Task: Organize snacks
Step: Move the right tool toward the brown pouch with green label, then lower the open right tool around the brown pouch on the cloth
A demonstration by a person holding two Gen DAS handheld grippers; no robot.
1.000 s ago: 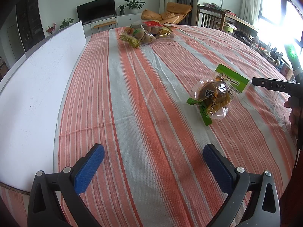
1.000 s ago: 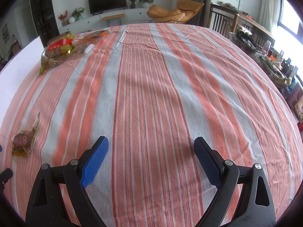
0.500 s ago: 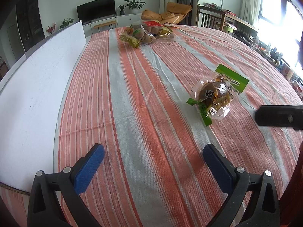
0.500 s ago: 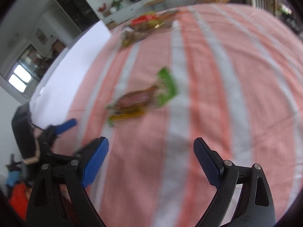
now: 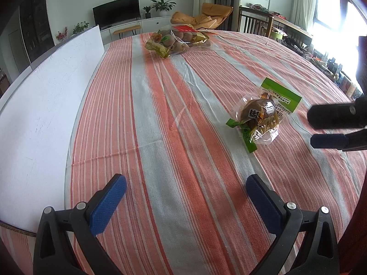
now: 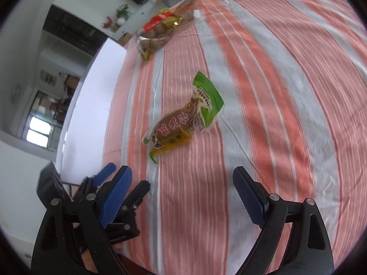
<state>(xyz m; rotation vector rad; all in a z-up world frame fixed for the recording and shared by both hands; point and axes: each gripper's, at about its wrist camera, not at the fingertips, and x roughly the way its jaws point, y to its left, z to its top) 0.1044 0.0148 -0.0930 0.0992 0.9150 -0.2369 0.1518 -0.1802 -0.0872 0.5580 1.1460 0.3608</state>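
Note:
A small snack packet with a green header and brown filling lies on the striped tablecloth. A big clear bag of brown snacks rests at the far end. My left gripper hovers open over bare cloth, with the packet ahead to its right. My right gripper comes in from the right edge, just right of the packet. In the right wrist view the packet lies ahead of the right gripper. Its jaws are closing with nothing between them. The big bag lies further off.
A white board runs along the table's left edge. Behind the table are a TV, plants, an orange lounge chair and wooden chairs. One blue fingertip of the left gripper shows behind the right gripper's left finger.
The right gripper swung from facing bare cloth toward the small packet, which is now centred ahead of it. In the left wrist view it sank lower at the right edge. The left gripper stayed put.

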